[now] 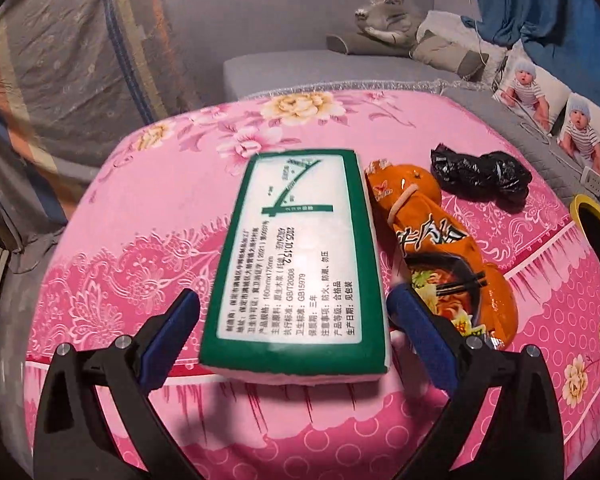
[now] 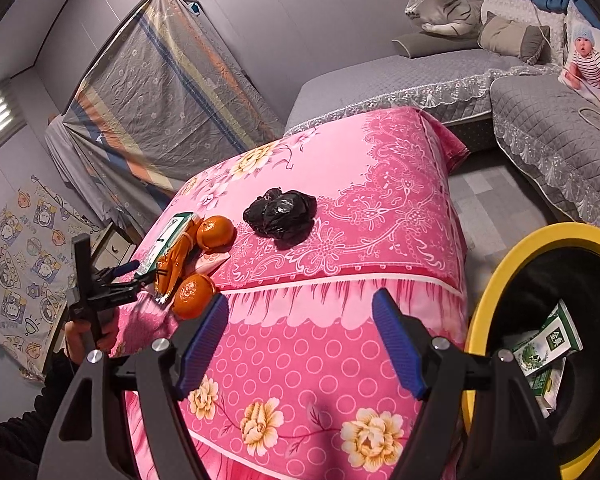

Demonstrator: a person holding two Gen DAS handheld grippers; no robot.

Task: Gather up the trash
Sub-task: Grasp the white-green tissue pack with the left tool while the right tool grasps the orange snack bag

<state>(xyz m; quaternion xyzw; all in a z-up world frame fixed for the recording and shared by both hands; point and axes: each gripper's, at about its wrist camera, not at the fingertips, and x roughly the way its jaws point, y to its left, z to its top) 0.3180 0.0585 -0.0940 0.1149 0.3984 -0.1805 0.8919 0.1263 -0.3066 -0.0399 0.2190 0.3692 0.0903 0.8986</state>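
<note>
A pink floral cloth [image 1: 148, 208] drapes a raised surface in a bedroom, with a grey-covered bed behind it.

In the left wrist view, a green-bordered tissue pack [image 1: 300, 260] lies on the cloth, its near end between the blue pads of the left gripper [image 1: 296, 312]. The jaws stand spread on either side of the pack; the right pad looks to be at its edge, the left pad apart from it, so no pinch is made yet. Just beside the pack on the right lies an orange noodle wrapper [image 1: 440, 256], and further back a crumpled black bag [image 1: 480, 176]. To close well, the gripper probably should centre on the pack's width first, so that the wrapper (touching the pack's side) is not caught along with it.

In the right wrist view, the right gripper [image 2: 300, 340] hangs spread and empty over the cloth's front drop. A yellow-rimmed bin [image 2: 496, 280] stands at the right, with green packs already inside. Two oranges [image 2: 216, 232] sit by the wrapper; these likely are not trash. The black bag looks like the right gripper's nearest candidate.
</note>
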